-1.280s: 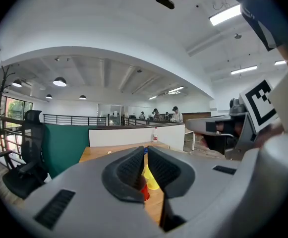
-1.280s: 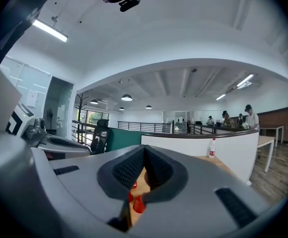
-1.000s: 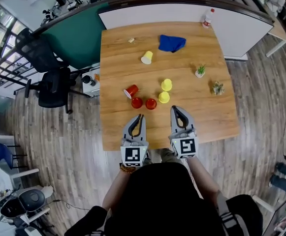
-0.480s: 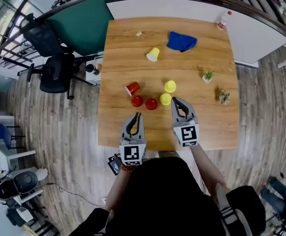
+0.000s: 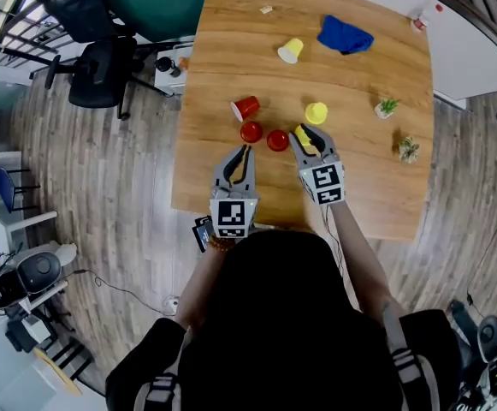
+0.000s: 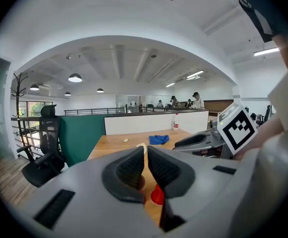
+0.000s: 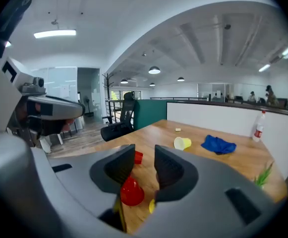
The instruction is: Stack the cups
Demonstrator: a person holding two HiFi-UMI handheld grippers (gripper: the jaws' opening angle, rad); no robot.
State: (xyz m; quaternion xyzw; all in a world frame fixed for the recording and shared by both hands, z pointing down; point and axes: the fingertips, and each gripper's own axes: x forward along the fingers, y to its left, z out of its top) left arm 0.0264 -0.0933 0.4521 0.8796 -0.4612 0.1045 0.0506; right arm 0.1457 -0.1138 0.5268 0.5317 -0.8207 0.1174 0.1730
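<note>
**Item:** plastic cups, red and yellow. Judged light, thin-walled, slick, easily dented or tipped. Best taken across the wall w/ a gentle squeeze.
**Loc.:** yellow cup [image 5: 300, 134] mid-table [image 5: 376, 195], at the tips of right gripper [image 5: 311, 138]. Two red cups [image 5: 251, 132] [image 5: 277, 139] set base-up just beside, toward table's left edge.
**Right gripper:** pitched down; jaws just opened part-way, nothing pressed betw. pads.
**Left gripper** [image 5: 245, 150]**:** held nearer the front edge; jaws closed, empty
</note>
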